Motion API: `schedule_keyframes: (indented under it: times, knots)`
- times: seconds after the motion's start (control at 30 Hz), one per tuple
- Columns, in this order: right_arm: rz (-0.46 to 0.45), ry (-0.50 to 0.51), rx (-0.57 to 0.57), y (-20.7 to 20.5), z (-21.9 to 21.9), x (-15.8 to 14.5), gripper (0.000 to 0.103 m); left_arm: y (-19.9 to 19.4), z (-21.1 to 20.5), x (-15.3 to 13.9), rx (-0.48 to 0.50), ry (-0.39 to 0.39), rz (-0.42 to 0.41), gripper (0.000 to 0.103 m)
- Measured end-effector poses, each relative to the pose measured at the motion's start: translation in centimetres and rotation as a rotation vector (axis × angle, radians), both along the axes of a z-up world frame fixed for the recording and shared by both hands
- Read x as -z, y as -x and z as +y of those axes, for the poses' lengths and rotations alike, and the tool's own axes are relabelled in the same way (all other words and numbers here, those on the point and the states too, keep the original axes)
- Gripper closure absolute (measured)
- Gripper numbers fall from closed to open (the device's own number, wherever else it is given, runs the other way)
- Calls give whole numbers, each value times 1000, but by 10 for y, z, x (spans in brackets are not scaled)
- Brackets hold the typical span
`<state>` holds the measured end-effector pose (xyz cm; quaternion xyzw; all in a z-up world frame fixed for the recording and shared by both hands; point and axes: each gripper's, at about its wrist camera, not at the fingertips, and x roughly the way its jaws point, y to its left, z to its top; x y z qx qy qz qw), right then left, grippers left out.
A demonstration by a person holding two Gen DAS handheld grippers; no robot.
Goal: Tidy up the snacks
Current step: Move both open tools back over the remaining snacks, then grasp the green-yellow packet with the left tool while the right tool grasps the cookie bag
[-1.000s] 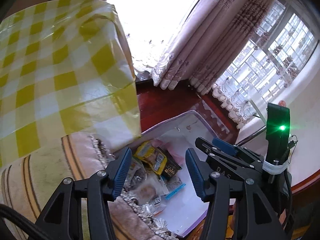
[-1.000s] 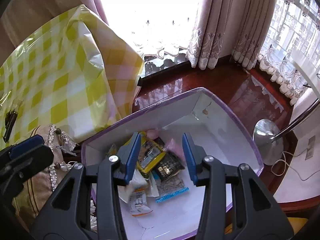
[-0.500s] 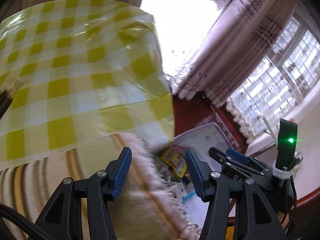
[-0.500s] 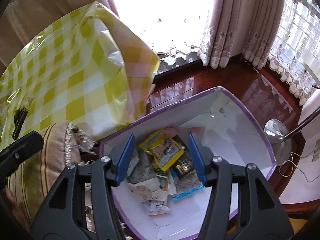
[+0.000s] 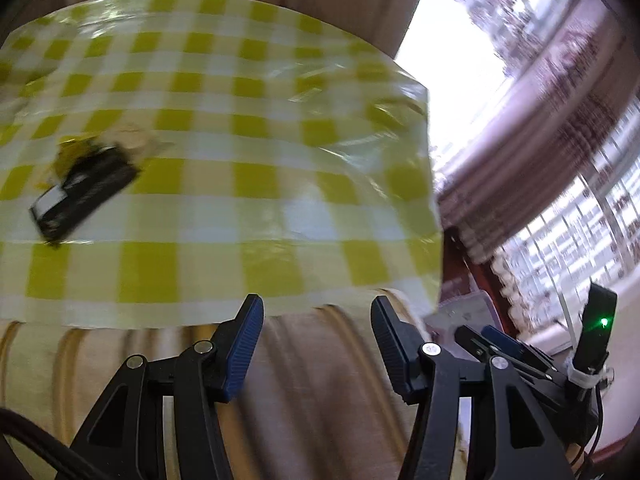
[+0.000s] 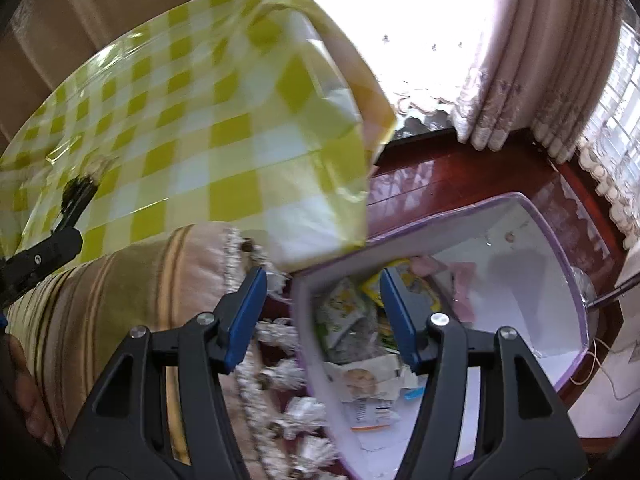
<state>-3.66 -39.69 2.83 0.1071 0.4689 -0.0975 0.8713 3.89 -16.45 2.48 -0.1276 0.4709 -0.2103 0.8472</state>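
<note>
Black two-finger tools: two, the left tool [image 5: 317,334] and the right tool [image 6: 323,312]
Purple-rimmed white boxes [image 6: 560,240]: one, ahead of the right tool
Snack packets in the box [image 6: 344,312]: several, heaped, too overlapped to count
Black snack packets [image 5: 86,194] on the yellow-checked table [image 5: 248,184]: one, far left of the left tool
Striped fringed cushions [image 6: 120,292]: one
</note>
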Motion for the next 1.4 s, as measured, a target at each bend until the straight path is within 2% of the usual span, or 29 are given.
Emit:
schedule_keyframes:
  times: [0.3,0.5,0.67,0.93,1.03,1.17,1.33,1.4]
  knots:
    - [-3,7,-86,-20,41,-2,38,-22,74,3,-153,-21,-8,46]
    - [-8,26,-126,-35,63,-3,36,-55,126,11,-252,-93,-13,46]
    - [-2,38,-151,-47,75,-2,32,-83,151,17,-285,-151,-15,46]
    - [19,49,-202,-67,93,2,31,-127,154,32,-254,-282,-9,46]
    - [30,57,-232,-78,103,4,31,-144,151,42,-232,-330,22,46]
    - [39,70,-276,-93,116,5,30,-161,150,54,-212,-360,56,46]
    - [30,89,-335,-119,137,2,28,-173,150,58,-193,-377,41,47]
    - [25,91,-361,-131,146,1,27,-176,150,58,-185,-376,32,56]
